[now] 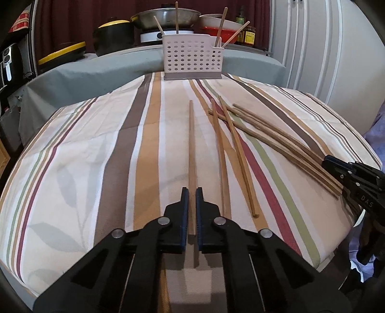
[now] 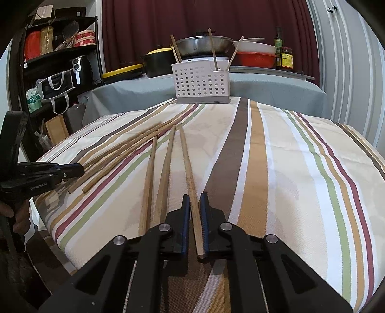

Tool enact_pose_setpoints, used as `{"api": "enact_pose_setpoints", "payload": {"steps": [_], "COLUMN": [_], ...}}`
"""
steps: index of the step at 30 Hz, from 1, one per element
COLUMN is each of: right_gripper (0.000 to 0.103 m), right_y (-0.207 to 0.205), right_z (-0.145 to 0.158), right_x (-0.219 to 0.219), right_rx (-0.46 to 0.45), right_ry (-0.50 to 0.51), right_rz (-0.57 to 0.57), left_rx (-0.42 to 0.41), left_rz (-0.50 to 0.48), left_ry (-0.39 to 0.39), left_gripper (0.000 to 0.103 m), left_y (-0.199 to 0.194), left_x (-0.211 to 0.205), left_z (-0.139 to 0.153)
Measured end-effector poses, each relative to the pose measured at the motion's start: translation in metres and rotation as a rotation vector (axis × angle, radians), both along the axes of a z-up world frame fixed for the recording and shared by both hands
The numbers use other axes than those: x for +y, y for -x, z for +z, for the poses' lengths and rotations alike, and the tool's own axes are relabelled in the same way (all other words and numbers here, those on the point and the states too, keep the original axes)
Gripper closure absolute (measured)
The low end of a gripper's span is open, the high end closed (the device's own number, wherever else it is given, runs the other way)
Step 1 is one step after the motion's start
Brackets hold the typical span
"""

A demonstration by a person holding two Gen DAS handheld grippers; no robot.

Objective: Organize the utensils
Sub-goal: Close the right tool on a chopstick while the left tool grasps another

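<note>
Several wooden chopsticks lie on a striped cloth. My left gripper (image 1: 192, 192) is shut on one chopstick (image 1: 191, 149) that points toward a white perforated utensil holder (image 1: 191, 57) at the table's far edge. My right gripper (image 2: 194, 198) is shut on another chopstick (image 2: 189, 168), next to two loose ones (image 2: 157, 178). A fanned group of chopsticks (image 1: 276, 142) lies between the two grippers; it also shows in the right wrist view (image 2: 120, 156). The holder (image 2: 201, 80) has a few chopsticks standing in it. The right gripper shows at the right edge of the left wrist view (image 1: 356, 178).
Behind the table a grey-covered counter (image 1: 96, 69) carries a metal wok (image 1: 166, 18), a black pot with yellow lid (image 1: 113, 36), a red bowl (image 2: 256, 59) and sauce bottles (image 2: 285, 56). A black shelf with bags (image 2: 57, 72) stands at the left.
</note>
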State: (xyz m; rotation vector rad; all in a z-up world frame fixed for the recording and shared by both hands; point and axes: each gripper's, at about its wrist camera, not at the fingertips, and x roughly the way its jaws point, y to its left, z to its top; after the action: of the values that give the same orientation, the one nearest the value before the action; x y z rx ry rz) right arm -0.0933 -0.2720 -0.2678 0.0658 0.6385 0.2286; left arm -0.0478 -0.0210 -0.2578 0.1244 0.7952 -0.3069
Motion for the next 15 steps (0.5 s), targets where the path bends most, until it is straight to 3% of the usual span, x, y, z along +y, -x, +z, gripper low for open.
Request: {"api": "enact_pose_setpoints", "payload": {"steps": [15], "right_gripper": [0.096], "right_y": [0.001], "right_z": [0.024], "right_x": [0.004], "right_rx": [-0.069], "right_ry": [0.002], "right_rz": [-0.002], "left_rx": [-0.082], "left_rz": [0.004], "left_ry": [0.005], "left_gripper": [0.097], "left_y": [0.000], "left_x": [0.003], "left_z": [0.027]}}
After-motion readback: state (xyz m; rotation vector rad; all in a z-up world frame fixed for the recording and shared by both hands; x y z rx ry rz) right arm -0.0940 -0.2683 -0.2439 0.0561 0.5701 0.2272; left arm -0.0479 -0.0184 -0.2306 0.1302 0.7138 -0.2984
